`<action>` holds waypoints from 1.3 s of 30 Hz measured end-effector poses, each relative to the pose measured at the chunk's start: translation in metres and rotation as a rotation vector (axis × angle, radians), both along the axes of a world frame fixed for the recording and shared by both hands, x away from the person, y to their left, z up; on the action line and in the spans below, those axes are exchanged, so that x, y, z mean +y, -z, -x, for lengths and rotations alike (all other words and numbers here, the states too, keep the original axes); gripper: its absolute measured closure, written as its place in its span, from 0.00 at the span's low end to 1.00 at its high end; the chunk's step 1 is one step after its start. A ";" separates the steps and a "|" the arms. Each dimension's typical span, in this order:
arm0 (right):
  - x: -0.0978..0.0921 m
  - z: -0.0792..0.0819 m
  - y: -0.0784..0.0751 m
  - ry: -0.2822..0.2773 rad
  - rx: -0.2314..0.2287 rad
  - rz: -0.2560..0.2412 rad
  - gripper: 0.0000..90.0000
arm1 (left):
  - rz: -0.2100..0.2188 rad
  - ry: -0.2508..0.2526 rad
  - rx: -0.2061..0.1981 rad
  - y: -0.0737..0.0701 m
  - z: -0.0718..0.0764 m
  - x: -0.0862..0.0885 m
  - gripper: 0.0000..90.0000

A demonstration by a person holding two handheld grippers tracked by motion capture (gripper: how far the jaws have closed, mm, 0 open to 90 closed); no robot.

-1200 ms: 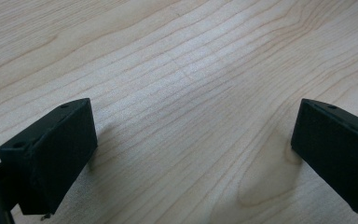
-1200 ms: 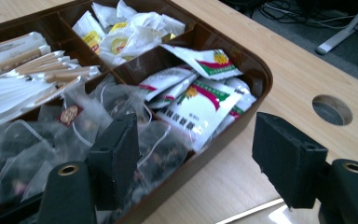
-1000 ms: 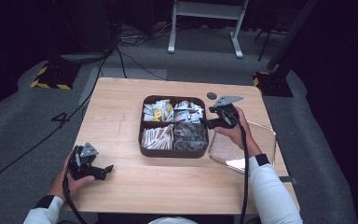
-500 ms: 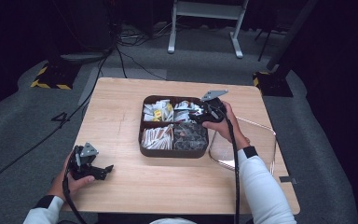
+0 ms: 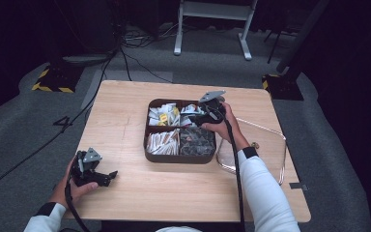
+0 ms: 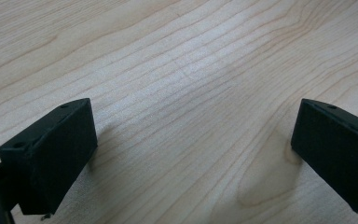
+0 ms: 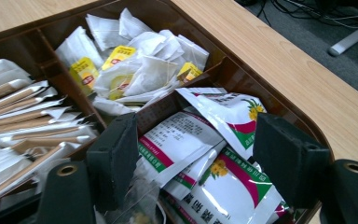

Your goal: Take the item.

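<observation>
We wear a white long-sleeved top with dark cuffs at both wrists, the sleeves coming in from the near edge in the high view. Each of our hands carries a black tool. The left gripper (image 5: pixel 107 176) has a chunky black body topped by a grey three-cornered plate, and a black cable loops down from it past our wrist. The right gripper (image 5: pixel 196 119) bears the same grey plate, and its black cable trails back along our forearm. Up close, our left gripper's jaws are matte black blocks with small holes near the corners. Our right gripper's jaws are blocky too, faced with rough, dark padding, and round screw holes mark the arms behind them.
</observation>
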State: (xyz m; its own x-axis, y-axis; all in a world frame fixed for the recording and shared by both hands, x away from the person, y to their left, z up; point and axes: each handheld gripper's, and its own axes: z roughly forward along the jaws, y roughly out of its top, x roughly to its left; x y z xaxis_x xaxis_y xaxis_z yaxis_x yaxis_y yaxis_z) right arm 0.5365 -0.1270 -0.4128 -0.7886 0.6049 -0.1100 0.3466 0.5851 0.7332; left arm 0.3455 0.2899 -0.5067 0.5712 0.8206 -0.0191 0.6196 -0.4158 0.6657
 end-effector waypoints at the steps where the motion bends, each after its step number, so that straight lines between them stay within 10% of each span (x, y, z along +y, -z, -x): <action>1: 0.001 -0.002 0.001 0.002 0.004 -0.001 0.35 | 0.002 -0.001 0.002 0.000 0.000 0.000 0.01; 25: 0.028 -0.031 0.028 0.039 0.019 0.113 0.38 | 0.001 0.000 0.001 0.000 0.000 0.000 0.01; 39: 0.038 -0.039 0.034 0.108 -0.029 0.193 0.57 | 0.000 0.000 0.000 0.000 0.000 0.000 0.01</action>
State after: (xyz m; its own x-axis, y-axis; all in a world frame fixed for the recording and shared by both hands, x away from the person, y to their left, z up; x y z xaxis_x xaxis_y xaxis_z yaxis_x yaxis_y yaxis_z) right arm 0.5755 -0.0889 -0.4465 -0.7149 0.6515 -0.2538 0.3955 0.6761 0.6216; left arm 0.3455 0.2899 -0.5067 0.5714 0.8204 -0.0191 0.6194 -0.4159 0.6659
